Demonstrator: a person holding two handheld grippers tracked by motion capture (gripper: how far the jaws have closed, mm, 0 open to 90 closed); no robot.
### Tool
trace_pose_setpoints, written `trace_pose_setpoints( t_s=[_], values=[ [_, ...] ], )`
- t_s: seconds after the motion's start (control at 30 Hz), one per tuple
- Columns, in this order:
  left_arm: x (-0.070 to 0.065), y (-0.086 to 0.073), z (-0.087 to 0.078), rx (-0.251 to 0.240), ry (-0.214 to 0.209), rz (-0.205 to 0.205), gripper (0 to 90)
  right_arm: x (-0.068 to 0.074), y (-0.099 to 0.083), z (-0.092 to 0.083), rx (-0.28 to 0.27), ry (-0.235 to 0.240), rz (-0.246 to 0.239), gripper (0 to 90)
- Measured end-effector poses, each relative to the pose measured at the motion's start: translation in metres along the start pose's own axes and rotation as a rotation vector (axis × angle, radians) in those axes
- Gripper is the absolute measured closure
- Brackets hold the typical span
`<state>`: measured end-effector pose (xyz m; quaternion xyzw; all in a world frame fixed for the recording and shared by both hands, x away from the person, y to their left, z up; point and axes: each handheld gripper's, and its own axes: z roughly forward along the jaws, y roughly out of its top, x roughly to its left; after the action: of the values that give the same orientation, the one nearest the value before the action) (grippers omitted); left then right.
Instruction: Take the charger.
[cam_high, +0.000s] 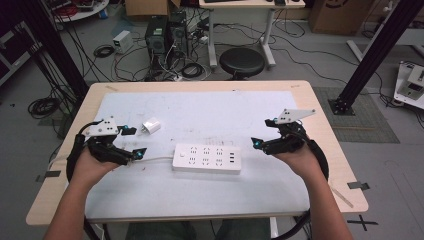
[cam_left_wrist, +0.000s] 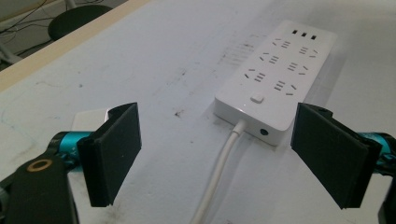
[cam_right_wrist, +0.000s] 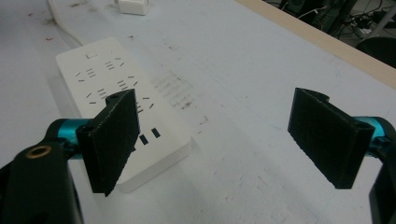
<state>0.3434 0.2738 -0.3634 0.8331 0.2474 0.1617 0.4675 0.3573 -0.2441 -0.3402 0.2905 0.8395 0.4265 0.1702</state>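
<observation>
The person's forearms came in at the near edge, the left gripper (cam_high: 131, 141) and right gripper (cam_high: 262, 134) both with jaws spread apart and nothing between them. Between them on the white mat (cam_high: 225, 187) lay the power strip (cam_high: 206, 158), its cord (cam_left_wrist: 219, 163) running left toward the left gripper. Farther left sat a small white adapter (cam_high: 151, 125), apparently not yet plugged in. Nothing looked begun; the cord's far end ran out of view.
</observation>
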Motion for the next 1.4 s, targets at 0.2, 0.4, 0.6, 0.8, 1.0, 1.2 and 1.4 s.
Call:
trace_pose_setpoints(
  t_s=[0.2, 0.4, 0.6, 0.8, 1.0, 1.2, 1.4],
  values=[
    [0.008, 0.008, 0.004, 0.006, 0.021, -0.028, 16.2, 0.000, 0.005, -0.004, 0.001, -0.007, -0.002, 17.1],
    [0.024, 0.015, 0.017, 0.062, 0.061, -0.055, 16.2, -0.001, 0.005, -0.001, 0.017, 0.001, -0.013, 17.0],
    [0.046, 0.026, 0.034, 0.105, 0.096, -0.060, 16.2, -0.002, 0.006, -0.001, 0.024, -0.003, -0.021, 17.1],
    [0.071, 0.016, 0.060, 0.145, 0.119, -0.118, 16.2, 0.001, -0.002, -0.001, 0.030, -0.011, -0.012, 17.1],
    [0.089, 0.000, 0.085, 0.189, 0.115, -0.151, 16.2, 0.000, -0.006, -0.001, 0.039, -0.014, 0.005, 17.0],
    [0.100, -0.015, 0.099, 0.228, 0.115, -0.179, 16.2, 0.001, -0.004, 0.000, 0.040, -0.015, -0.005, 17.1],
    [0.103, -0.020, 0.108, 0.229, 0.124, -0.182, 16.2, 0.002, -0.003, 0.005, 0.047, -0.011, -0.005, 17.1]
  ],
)
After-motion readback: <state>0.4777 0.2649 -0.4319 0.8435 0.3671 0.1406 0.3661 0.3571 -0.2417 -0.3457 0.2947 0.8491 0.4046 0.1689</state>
